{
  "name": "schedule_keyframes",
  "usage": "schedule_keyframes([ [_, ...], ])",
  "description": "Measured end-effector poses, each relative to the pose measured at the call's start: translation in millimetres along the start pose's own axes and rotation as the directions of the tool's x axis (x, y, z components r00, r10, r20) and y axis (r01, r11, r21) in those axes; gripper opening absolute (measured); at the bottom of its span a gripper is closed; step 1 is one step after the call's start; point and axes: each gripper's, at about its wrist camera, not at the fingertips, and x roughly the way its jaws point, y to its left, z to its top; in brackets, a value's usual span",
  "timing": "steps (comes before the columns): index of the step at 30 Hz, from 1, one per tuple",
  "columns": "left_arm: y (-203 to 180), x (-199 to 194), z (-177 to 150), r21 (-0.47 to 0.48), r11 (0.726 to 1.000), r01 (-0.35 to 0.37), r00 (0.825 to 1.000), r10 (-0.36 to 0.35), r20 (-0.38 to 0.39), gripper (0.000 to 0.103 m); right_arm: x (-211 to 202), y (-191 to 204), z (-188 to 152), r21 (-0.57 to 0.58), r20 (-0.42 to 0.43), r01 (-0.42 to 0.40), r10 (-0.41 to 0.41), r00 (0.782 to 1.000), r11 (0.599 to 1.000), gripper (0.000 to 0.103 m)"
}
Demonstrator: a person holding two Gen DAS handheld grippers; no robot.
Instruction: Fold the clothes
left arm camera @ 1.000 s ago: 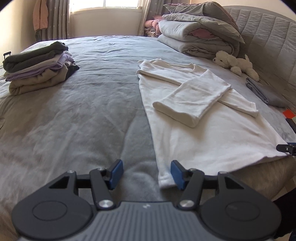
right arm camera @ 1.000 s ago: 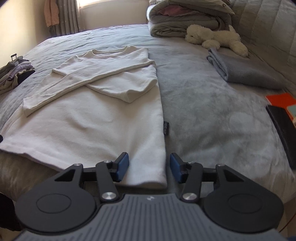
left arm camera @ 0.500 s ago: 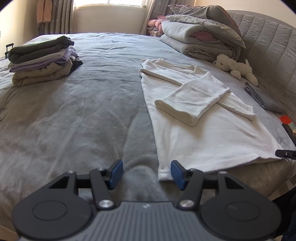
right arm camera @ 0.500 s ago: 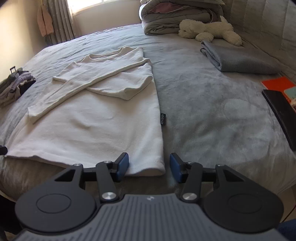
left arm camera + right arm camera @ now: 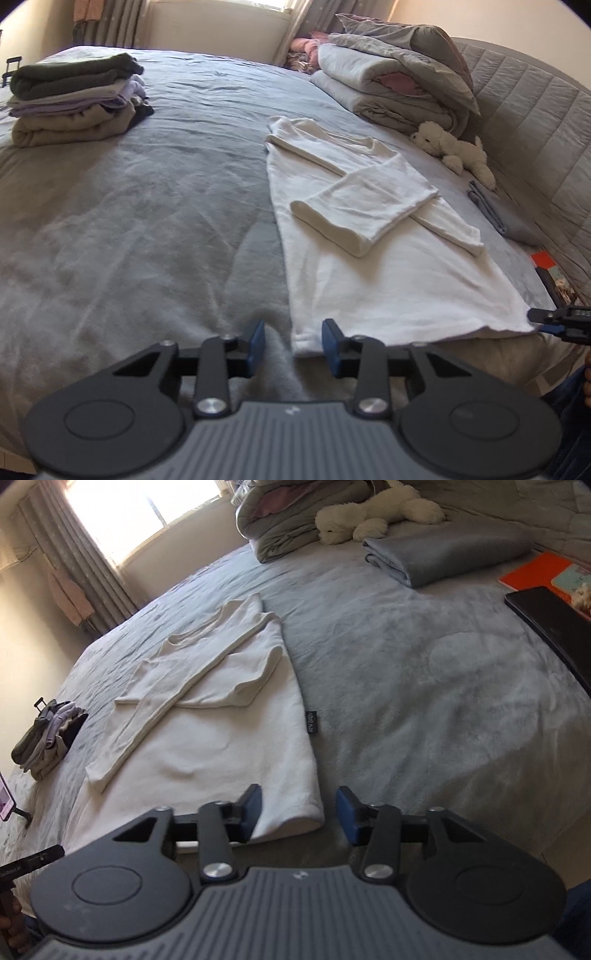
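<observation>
A white long-sleeved top [image 5: 369,254] lies flat on the grey bed, both sleeves folded across its chest; it also shows in the right wrist view [image 5: 236,734]. My left gripper [image 5: 293,341] is open, its blue pads on either side of the hem's left corner. My right gripper [image 5: 297,810] is open with the hem's right corner between its pads. The right gripper's tip shows at the far right of the left wrist view [image 5: 557,317].
A stack of folded clothes [image 5: 74,99] sits at the far left of the bed [image 5: 147,206]. Folded duvets [image 5: 391,81], a white plush dog [image 5: 454,151] and a folded grey cloth [image 5: 443,554] lie near the headboard. An orange book [image 5: 535,572] and a dark tablet [image 5: 554,624] lie at the right.
Both grippers have moved in to the hem corners. The right wrist view has tilted and swung left. Both stay open.
</observation>
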Motion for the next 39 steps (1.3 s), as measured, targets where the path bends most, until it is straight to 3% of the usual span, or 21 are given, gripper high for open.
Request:
schedule_keyframes([
  [2,-2,1,0,0.009,1.000,0.012,1.000,-0.012,-0.002,0.029,2,2,-1,-0.013,-0.004,0.005,-0.005,1.000,1.000,0.021],
  [3,-4,2,0,0.015,1.000,0.017,1.000,-0.017,-0.005,0.023,2,2,-1,-0.017,-0.004,0.003,-0.003,1.000,1.000,0.017],
  [5,-7,4,-1,0.033,0.999,0.019,1.000,-0.019,-0.009,0.021,3,3,-1,-0.024,-0.005,-0.001,0.001,1.000,1.000,0.009],
  [16,-10,6,-2,0.061,0.998,0.007,1.000,-0.006,-0.012,0.014,3,2,-1,-0.020,0.000,0.001,-0.001,1.000,1.000,0.009],
  [26,-10,6,-2,0.062,0.998,0.007,1.000,-0.006,-0.020,0.015,5,6,-4,-0.037,-0.009,0.015,-0.016,1.000,0.999,0.018],
  [29,-10,5,-1,0.063,0.998,0.006,1.000,-0.005,-0.018,0.013,3,8,-4,-0.043,0.001,0.018,-0.018,1.000,0.999,0.009],
  [39,-7,-3,21,0.018,1.000,0.020,0.998,-0.021,0.055,0.011,-2,18,15,-0.045,0.079,-0.018,0.022,0.997,0.999,0.009],
])
